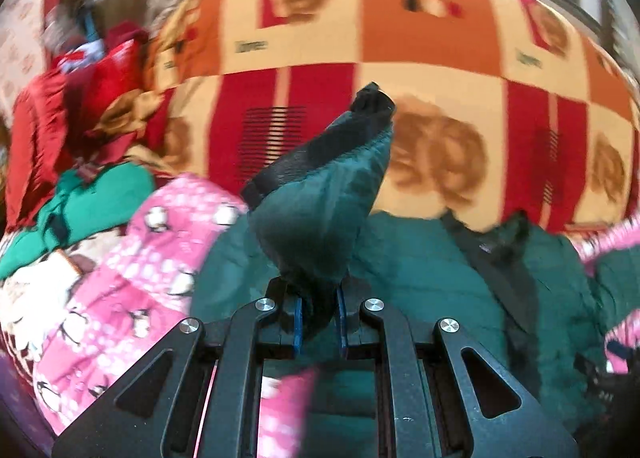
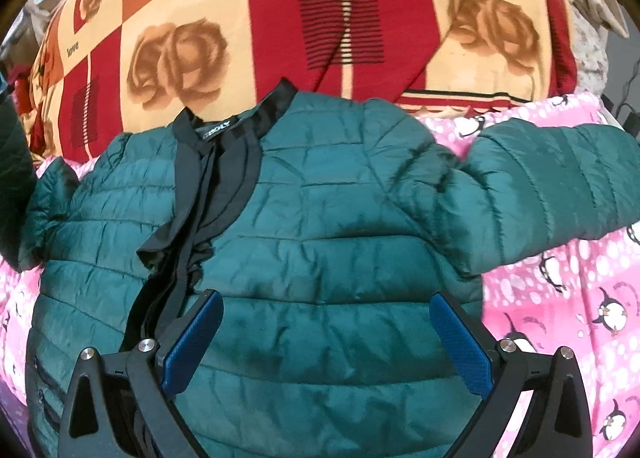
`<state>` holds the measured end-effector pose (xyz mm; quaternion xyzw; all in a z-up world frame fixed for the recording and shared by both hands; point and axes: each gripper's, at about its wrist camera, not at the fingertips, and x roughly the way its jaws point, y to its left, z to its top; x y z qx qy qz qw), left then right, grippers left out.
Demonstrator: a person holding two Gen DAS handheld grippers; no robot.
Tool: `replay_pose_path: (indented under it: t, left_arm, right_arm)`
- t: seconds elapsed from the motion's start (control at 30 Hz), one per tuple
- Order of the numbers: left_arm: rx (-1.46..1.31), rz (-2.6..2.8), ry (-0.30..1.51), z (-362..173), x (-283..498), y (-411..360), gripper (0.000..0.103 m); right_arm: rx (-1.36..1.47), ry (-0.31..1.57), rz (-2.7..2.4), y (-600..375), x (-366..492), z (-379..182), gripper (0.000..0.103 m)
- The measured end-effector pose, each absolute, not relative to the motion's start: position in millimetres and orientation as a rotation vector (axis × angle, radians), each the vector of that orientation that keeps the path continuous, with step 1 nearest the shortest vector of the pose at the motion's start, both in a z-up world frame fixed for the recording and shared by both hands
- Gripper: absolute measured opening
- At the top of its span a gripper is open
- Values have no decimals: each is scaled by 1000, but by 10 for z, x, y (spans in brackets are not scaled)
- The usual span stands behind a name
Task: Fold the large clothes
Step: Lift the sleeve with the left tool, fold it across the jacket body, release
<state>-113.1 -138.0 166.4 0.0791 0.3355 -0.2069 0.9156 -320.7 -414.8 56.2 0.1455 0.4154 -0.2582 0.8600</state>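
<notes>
A dark green quilted jacket [image 2: 320, 218] lies face up on a pink penguin-print blanket [image 2: 580, 278], its black collar and zip opening toward the patterned bedspread. Its right sleeve [image 2: 560, 186] stretches out to the right. My right gripper [image 2: 326, 310] hovers open over the jacket's lower body, with nothing between the blue pads [image 2: 196, 338]. In the left wrist view my left gripper [image 1: 319, 298] is shut on the jacket's left sleeve [image 1: 320, 210], which stands lifted with its black cuff [image 1: 372, 98] at the top. The jacket body [image 1: 440, 278] lies beneath.
A red, orange and cream rose-patterned bedspread [image 2: 280, 18] covers the bed beyond the jacket. A pile of red and green clothes [image 1: 80, 130] lies at the left in the left wrist view. The pink blanket [image 1: 132, 266] runs along the near left side.
</notes>
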Motion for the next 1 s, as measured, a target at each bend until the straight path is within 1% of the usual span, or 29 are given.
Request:
replay_pose_path:
  t: [0.37,0.6,0.83,0.9,0.97,1.0]
  left_arm:
    - [264,-612,724,1452,-1825,-2484,12]
    - [336,-675,790,1083,-2088,-3087,12]
    - [354,-718,889,694,-2186,-3353,13]
    - [334,-745,915,649,-2191,-3359,21]
    - [280,-824,955,679,-2173,-3308,43]
    - [226,-875,989,735,-2146,-3234,48]
  right_arm:
    - [344,840,-588,-4466,-3535,651,103]
    - [359,838,-593,-4593,-3664,636,103]
    - [366,841,-603,-4685,-3779,589,103]
    - [386,841,-596,-4716,-3801,583,103]
    - [403,843,-581,-4724,-3806,592,103]
    - [409,840,-569,-4714,-3801,607,103]
